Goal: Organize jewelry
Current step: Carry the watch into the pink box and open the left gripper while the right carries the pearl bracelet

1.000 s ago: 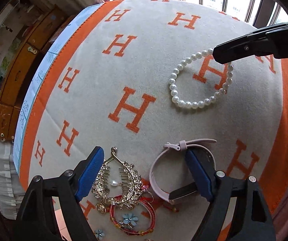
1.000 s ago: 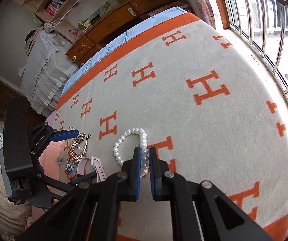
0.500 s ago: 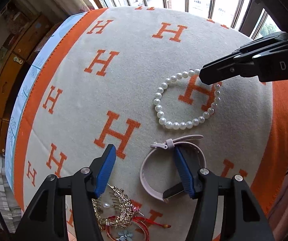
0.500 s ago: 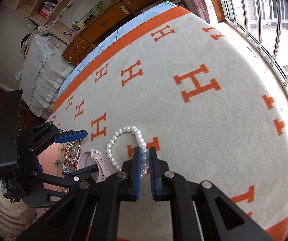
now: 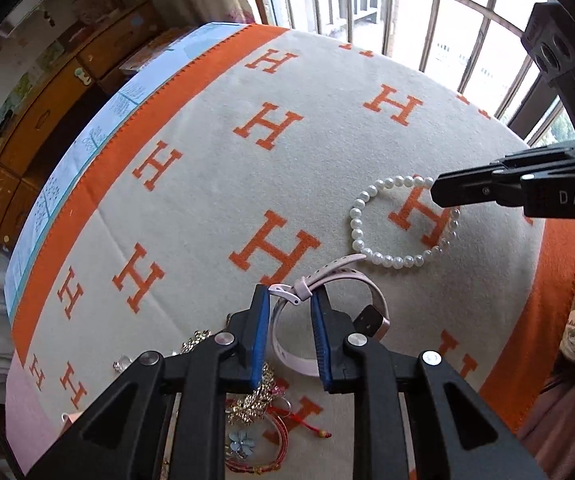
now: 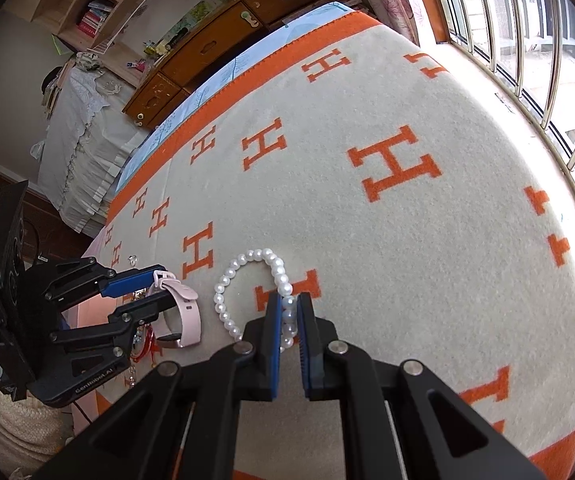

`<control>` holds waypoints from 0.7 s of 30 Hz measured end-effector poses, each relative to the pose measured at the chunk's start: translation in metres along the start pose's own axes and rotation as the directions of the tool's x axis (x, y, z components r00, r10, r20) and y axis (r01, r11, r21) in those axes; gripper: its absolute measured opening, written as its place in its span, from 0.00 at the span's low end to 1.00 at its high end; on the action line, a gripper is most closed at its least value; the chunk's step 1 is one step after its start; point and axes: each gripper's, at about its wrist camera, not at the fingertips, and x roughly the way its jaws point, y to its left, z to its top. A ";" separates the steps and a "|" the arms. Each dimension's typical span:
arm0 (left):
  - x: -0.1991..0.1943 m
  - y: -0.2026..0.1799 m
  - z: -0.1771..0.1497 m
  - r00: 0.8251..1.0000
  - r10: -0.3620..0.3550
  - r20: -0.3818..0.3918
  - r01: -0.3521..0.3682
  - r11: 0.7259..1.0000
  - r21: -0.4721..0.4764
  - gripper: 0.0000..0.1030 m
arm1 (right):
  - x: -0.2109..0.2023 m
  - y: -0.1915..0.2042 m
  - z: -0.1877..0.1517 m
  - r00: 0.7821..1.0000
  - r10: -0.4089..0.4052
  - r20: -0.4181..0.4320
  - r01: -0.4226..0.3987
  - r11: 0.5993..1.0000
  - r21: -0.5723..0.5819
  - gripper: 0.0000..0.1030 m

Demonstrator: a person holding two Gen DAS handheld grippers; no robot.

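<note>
- L gripper (image 5: 287, 304): jaws have just been closing, now narrow w/ pink watch (image 5: 329, 316) strap between the blue pads at the buckle end; pads look to be pressing on the strap loop. Points steeply down at the blanket (image 5: 207, 184).
- Watch: strap loop stands up betw. the pads, dark face on its right side; free strap tip reaches toward the pearls, just about touching them. In right wrist view the watch (image 6: 183, 312) sits in the L gripper (image 6: 155, 286) tips, left of the pearls.
- R gripper (image 6: 287, 312): clamped tight on pearl bracelet (image 6: 247, 284); beads visible betw. its pads at the near right side of the loop. In left wrist view its black tip (image 5: 443, 194) covers the loop's upper right.
- Pearl bracelet (image 5: 367, 236): open ring lying flat on the blanket, around an orange H.
- Other jewelry, low in left wrist view, under/behind L gripper: gold hair clip (image 5: 253, 400), red bangles (image 5: 283, 436) w/ blue flower charm (image 5: 241, 442); clustered, partly hidden.
- Blanket: cream w/ orange H pattern, orange border.
</note>
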 end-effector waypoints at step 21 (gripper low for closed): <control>-0.165 0.140 -0.177 0.965 0.237 0.113 -0.120 0.781 -0.613 0.18 | -0.055 0.181 -0.004 0.978 0.192 0.078 -0.149 0.912 -0.382 0.07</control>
